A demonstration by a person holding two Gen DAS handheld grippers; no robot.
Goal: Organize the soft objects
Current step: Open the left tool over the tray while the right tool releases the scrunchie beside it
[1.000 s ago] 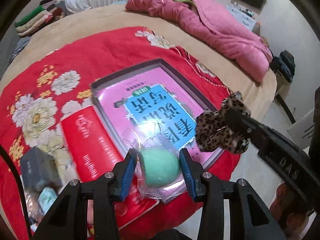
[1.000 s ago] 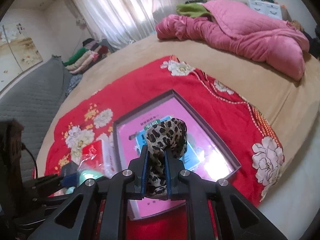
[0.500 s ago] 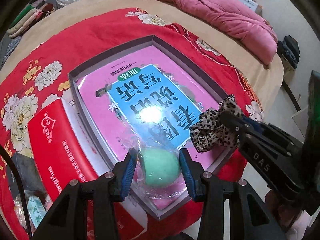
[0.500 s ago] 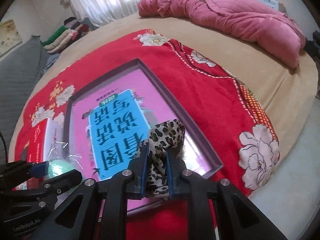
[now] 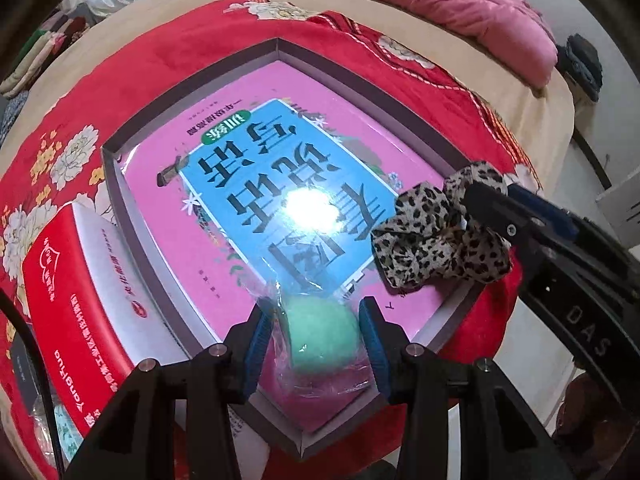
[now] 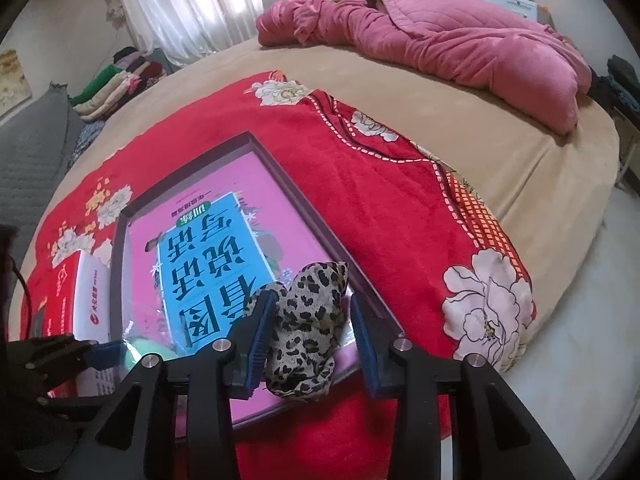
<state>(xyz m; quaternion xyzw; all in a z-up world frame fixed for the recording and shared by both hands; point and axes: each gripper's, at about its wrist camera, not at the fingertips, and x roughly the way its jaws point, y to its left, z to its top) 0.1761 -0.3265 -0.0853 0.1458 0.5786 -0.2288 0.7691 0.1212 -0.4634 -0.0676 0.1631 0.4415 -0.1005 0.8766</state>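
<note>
My left gripper is shut on a green sponge ball in a clear plastic bag, held low over the near corner of a shallow grey box with a pink and blue book in it. My right gripper is open, its jaws wide on either side of a leopard-print scrunchie that lies on the box's near right edge. The scrunchie also shows in the left wrist view, with the right gripper beside it. The sponge ball shows at the lower left of the right wrist view.
The box lies on a red flowered blanket on a tan bed. A red and white carton lies left of the box. A pink quilt is heaped at the far side. Folded clothes are stacked far left. The bed edge is to the right.
My right gripper has opened and let go of the scrunchie, which now rests on the box. Both grippers have moved forward and down over the box.
</note>
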